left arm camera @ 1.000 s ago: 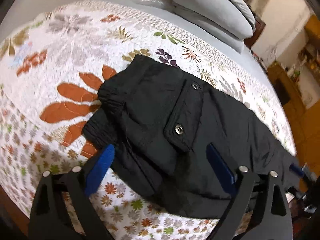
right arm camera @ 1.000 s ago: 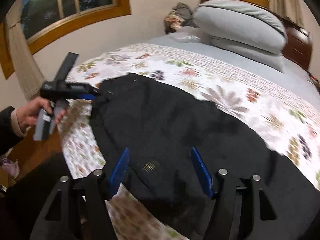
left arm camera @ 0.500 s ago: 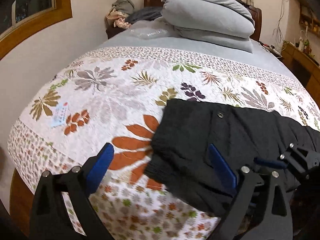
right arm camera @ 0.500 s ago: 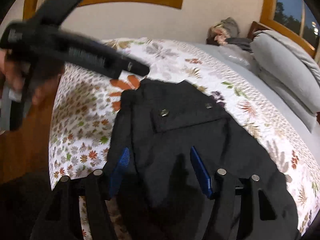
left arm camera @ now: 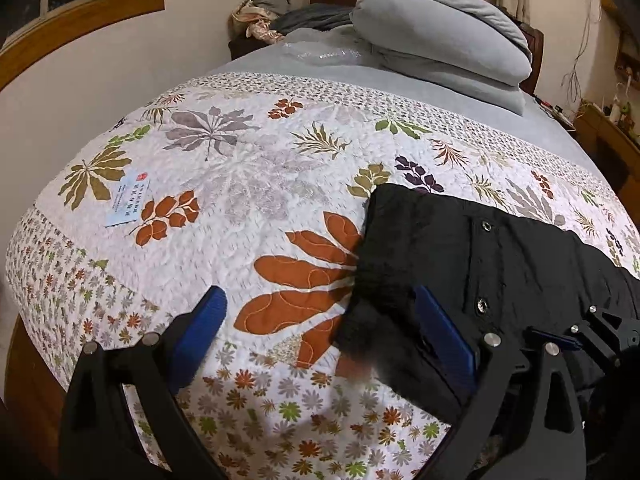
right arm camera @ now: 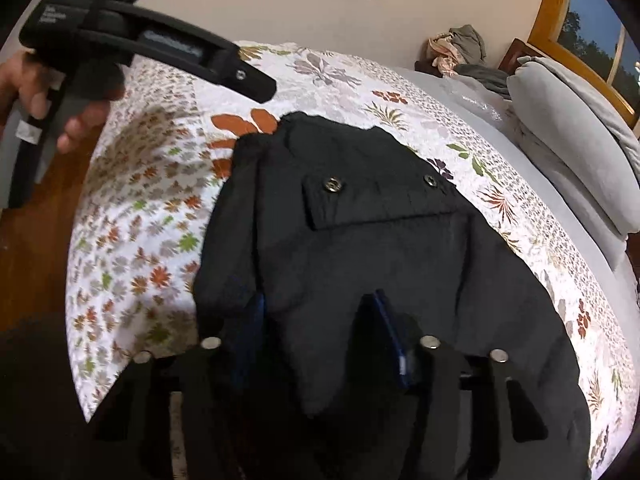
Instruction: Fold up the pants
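Black pants (right arm camera: 380,248) lie flat on a floral quilt (left arm camera: 240,184), waistband end towards the bed's foot, a snap-buttoned pocket flap facing up. My right gripper (right arm camera: 316,304) sits low on the near edge of the pants. Its jaws are closing, with a ridge of black cloth between the blue pads (right arm camera: 386,320) and the left pad partly hidden by fabric. My left gripper (left arm camera: 320,304) stands wide open over the quilt just left of the pants (left arm camera: 500,264), with only its right pad over the waistband corner. It holds nothing.
Stacked grey pillows (left arm camera: 440,40) and a heap of clothes (left arm camera: 264,4) lie at the head of the bed. A small paper card (left arm camera: 128,198) rests on the quilt at left. Wooden floor (right arm camera: 28,248) runs past the bed's foot. A hand (right arm camera: 28,80) holds the left gripper.
My left gripper has drawn back off the pants to the left and spread wider. My right gripper has swung in over the waistband end, dropped lower, and its jaws have narrowed around cloth.
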Available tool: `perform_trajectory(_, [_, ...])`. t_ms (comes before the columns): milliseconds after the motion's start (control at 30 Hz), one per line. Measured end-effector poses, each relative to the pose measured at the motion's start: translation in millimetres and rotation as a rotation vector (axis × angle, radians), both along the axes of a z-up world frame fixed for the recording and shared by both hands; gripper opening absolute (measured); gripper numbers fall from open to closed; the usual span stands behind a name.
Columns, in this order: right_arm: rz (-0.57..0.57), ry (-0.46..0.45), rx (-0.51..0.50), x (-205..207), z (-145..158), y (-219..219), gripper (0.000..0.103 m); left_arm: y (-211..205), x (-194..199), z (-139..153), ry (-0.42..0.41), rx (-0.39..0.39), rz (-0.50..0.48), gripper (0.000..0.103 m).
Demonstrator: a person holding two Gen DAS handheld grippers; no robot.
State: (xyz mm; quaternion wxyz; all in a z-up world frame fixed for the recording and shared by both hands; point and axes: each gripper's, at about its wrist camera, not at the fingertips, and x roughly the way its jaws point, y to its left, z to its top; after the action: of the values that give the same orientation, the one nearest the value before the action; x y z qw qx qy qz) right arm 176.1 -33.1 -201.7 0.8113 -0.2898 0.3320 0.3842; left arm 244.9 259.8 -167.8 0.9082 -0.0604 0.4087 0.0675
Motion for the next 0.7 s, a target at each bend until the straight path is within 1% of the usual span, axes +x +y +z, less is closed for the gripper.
perform_trajectory(33, [-0.002, 0.014, 0.006, 1.9, -1.0, -0.5, 0.048, -1.0, 1.9, -1.2, 0.004, -0.002, -0.006, 0.096])
perform_trajectory(67, [-0.004, 0.023, 0.009, 3.8, -1.1, -0.3, 0.04, -2.2, 4.0, -2.1, 0.008, -0.008, -0.014, 0.097])
perform_trajectory(100, [-0.001, 0.037, 0.016, 5.1, -0.3, -0.8, 0.03, -3.6, 5.8, -2.9, 0.012, -0.011, -0.019, 0.098])
perform_trajectory(133, [0.0, 0.045, 0.02, 5.4, 0.4, -1.3, 0.024, -6.0, 7.7, -3.3, 0.015, -0.012, -0.023, 0.098])
perform_trajectory(167, [0.0, 0.05, 0.026, 6.2, 1.8, -1.2, 0.014, -7.5, 8.8, -2.9, 0.013, -0.012, -0.026, 0.098])
perform_trajectory(267, [0.011, 0.081, 0.038, 6.8, 5.1, -2.4, 0.006, -11.7, 11.0, -1.4, 0.008, -0.008, -0.035, 0.099])
perform_trajectory(400, [0.054, 0.111, 0.08, 1.5, 16.1, -6.9, 0.004, -15.4, 10.7, 0.0, 0.01, -0.019, -0.05, 0.099])
perform_trajectory(533, [0.116, 0.121, 0.085, -12.8, 24.8, -11.5, 0.004, -19.8, 5.7, 4.0, -0.004, -0.015, -0.054, 0.1])
perform_trajectory(600, [0.133, 0.141, 0.074, -17.8, 22.5, -11.3, 0.004, -22.2, 4.0, 5.2, -0.016, -0.026, -0.056, 0.101])
perform_trajectory(667, [0.146, 0.145, 0.059, -20.5, 14.6, -10.2, 0.004, -27.4, 6.0, 3.9, -0.004, -0.02, -0.061, 0.101])
perform_trajectory(700, [0.144, 0.142, 0.052, -20.9, 9.2, -9.6, 0.007, -31.5, 7.2, 3.5, 0.002, -0.015, -0.071, 0.101])
